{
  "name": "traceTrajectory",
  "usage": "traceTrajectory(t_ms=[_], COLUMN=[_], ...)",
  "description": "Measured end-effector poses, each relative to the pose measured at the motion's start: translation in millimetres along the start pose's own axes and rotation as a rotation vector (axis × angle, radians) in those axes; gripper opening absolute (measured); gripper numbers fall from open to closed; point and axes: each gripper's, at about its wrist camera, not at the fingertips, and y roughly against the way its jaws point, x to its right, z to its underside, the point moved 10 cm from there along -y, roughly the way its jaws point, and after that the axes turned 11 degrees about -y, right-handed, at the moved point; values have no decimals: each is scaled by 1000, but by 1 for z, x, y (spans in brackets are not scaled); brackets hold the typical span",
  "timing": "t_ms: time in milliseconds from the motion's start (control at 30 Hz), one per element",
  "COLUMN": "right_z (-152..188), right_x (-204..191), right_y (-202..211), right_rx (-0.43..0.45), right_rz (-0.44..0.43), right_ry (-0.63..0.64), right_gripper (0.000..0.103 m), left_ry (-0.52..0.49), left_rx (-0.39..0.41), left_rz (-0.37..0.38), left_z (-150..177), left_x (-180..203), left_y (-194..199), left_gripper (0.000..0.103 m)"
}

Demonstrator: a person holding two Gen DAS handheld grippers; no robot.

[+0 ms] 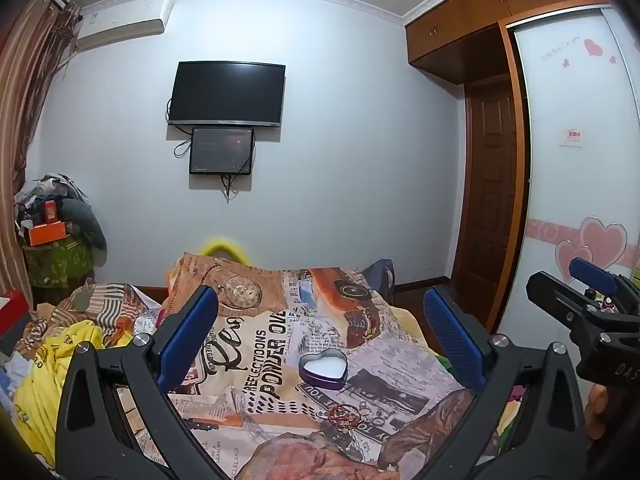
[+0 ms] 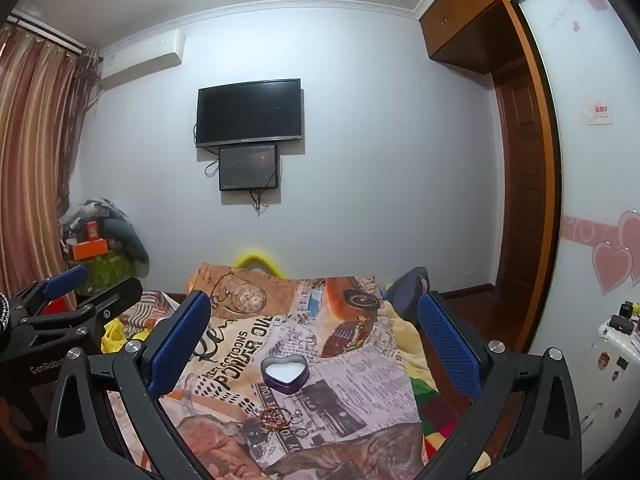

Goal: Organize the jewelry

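Observation:
A purple heart-shaped tin (image 1: 322, 368) with a white inside lies open on the printed bedspread (image 1: 256, 344); it also shows in the right wrist view (image 2: 285, 372). A small heap of jewelry (image 1: 348, 416), red beads and thin rings, lies just in front of the tin, also in the right wrist view (image 2: 278, 418). My left gripper (image 1: 320, 336) is open and empty above the bed, short of the tin. My right gripper (image 2: 314, 332) is open and empty too. Each gripper shows at the edge of the other's view: the right gripper (image 1: 580, 292) and the left gripper (image 2: 80, 292).
Crumpled yellow cloth and clutter (image 1: 44, 360) lie at the bed's left. A wardrobe with heart stickers (image 1: 580, 160) and a wooden door (image 1: 492, 200) stand at right. A TV (image 1: 228, 94) hangs on the far wall. A white cabinet (image 2: 612, 356) stands at far right.

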Motion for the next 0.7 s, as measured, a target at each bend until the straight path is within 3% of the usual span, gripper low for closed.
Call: traceTrajectory(t_ms=[700], right_z=[6], right_x=[-2], right_y=[-3], right_rx=[-21], right_rz=[1], right_ry=[-8], right_gripper=[103], left_ry=[-7], left_rx=[-8], left_rz=[-1], left_z=[7], left_x=[5], left_y=[-1], left_gripper=[103])
